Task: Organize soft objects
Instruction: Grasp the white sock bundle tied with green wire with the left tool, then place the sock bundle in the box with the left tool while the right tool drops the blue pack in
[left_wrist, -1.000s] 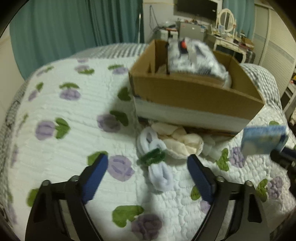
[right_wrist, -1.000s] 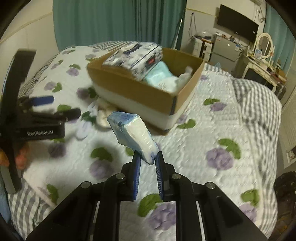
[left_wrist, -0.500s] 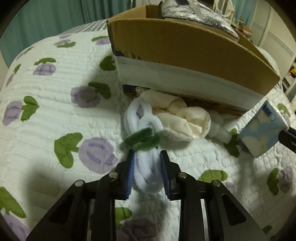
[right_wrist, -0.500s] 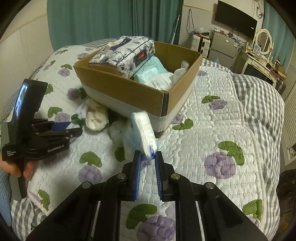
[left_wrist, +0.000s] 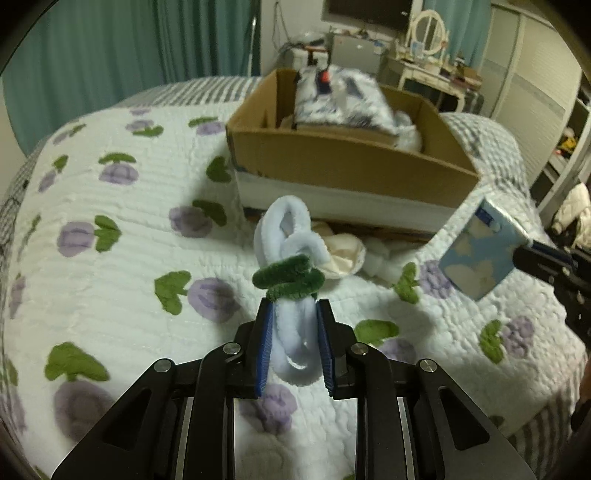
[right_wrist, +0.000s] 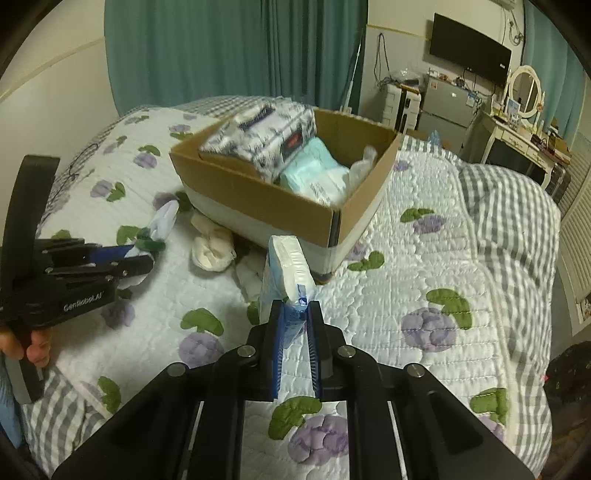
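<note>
My left gripper (left_wrist: 294, 310) is shut on a fuzzy pale-blue looped bundle (left_wrist: 288, 236) tied with a green band, lifted off the quilt; it also shows in the right wrist view (right_wrist: 162, 221). My right gripper (right_wrist: 295, 310) is shut on a blue-and-white tissue packet (right_wrist: 286, 273), held upright above the bed; the packet also shows in the left wrist view (left_wrist: 480, 251). A cardboard box (right_wrist: 258, 188) sits ahead on the bed, holding a floral tissue pack (right_wrist: 266, 136) and a pale teal packet (right_wrist: 314, 170).
A cream soft bundle (right_wrist: 212, 247) and a white fluffy piece (right_wrist: 251, 277) lie on the quilt against the box's front. The flowered quilt (right_wrist: 424, 277) covers the bed. A dresser with mirror (right_wrist: 524, 99) and a fridge stand at the back right.
My left gripper closed on the pale-blue bundle and has lifted it off the quilt. My right gripper keeps holding the tissue packet, now turned upright and closer to the box.
</note>
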